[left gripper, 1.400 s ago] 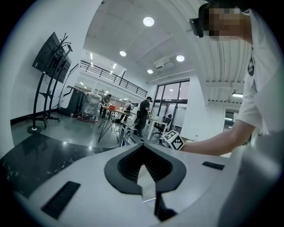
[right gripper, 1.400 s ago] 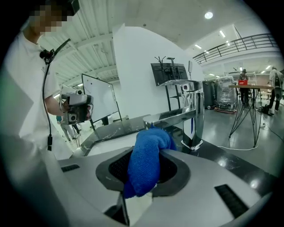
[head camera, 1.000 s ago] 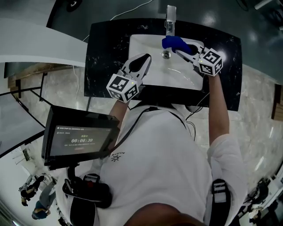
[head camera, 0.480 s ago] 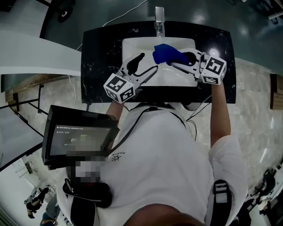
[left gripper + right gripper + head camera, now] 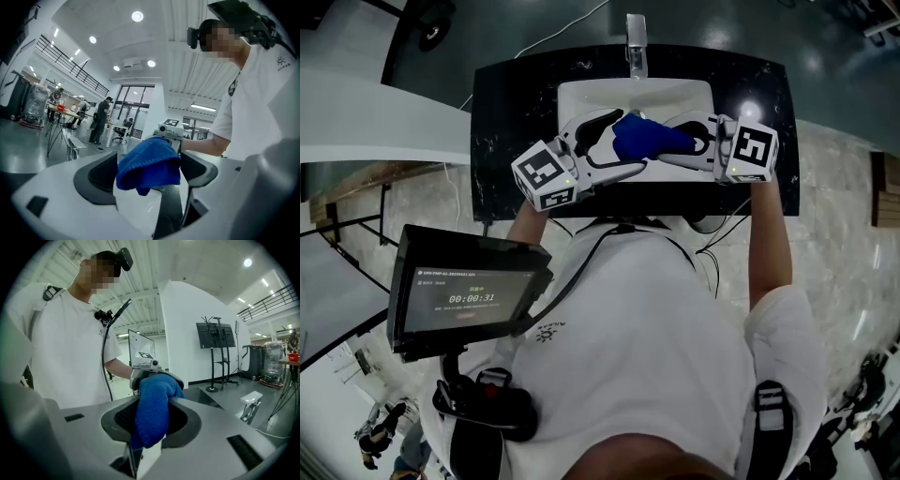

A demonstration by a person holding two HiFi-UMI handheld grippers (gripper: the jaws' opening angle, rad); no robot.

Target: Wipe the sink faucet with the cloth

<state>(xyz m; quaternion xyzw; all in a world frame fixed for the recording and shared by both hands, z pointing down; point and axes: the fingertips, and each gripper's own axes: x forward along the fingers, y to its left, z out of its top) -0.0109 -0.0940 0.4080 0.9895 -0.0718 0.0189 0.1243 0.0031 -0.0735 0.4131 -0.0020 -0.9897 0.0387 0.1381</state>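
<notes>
Right tongs (image 5: 151,414) clamped on blue cloth (image 5: 649,139); left tongs (image 5: 149,161) just opened wide, cloth maybe untouched. Early let-go drops cloth into sink (image 5: 581,97).

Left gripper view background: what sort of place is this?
Probably an open lab or workshop hall, not a home bathroom: work tables with people standing by them, a mezzanine railing, and stand-mounted screens.

1. A black counter (image 5: 502,122) is standing on a pale marble floor (image 5: 853,216).
2. Round ceiling lights (image 5: 137,16) are shining above tall windows (image 5: 133,105).
3. Screens on a stand (image 5: 216,342) are standing beside a white wall (image 5: 180,333).
4. A railing (image 5: 70,63) is running overhead.
</notes>
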